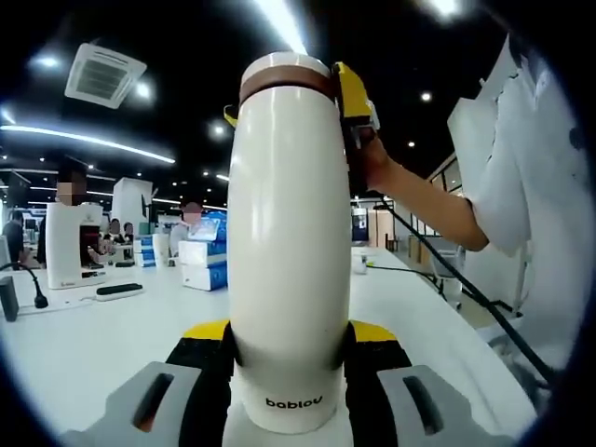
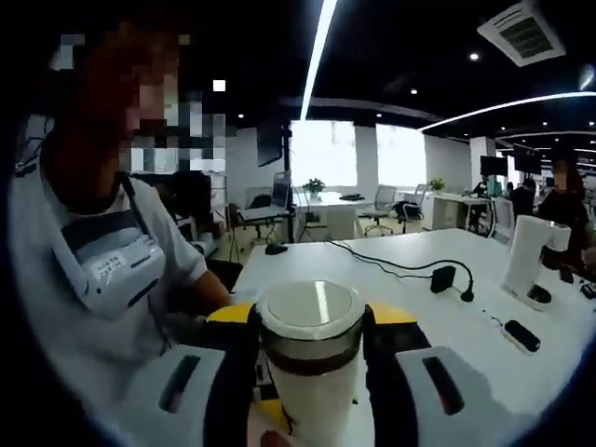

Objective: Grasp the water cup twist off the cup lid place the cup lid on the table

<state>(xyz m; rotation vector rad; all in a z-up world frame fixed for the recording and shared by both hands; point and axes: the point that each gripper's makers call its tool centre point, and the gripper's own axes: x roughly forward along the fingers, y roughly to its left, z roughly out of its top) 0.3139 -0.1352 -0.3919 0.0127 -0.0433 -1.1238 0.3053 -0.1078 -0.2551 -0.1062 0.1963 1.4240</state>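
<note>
1. The left gripper [image 1: 289, 358] is clamping the white cup [image 1: 289, 251] at frame centre, its base cut off below.
2. The right gripper [image 2: 312, 349] is squeezing the lid [image 2: 310, 321] at lower centre, hiding the lid's sides.

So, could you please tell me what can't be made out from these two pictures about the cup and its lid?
- Left gripper view: the water cup base is cut off by the bottom edge, between the left gripper jaws.
- Left gripper view: the seam under the cup lid is partly covered by the right gripper.
- Right gripper view: the right gripper covers the lid's sides, so whether it has loosened cannot be told.
</note>
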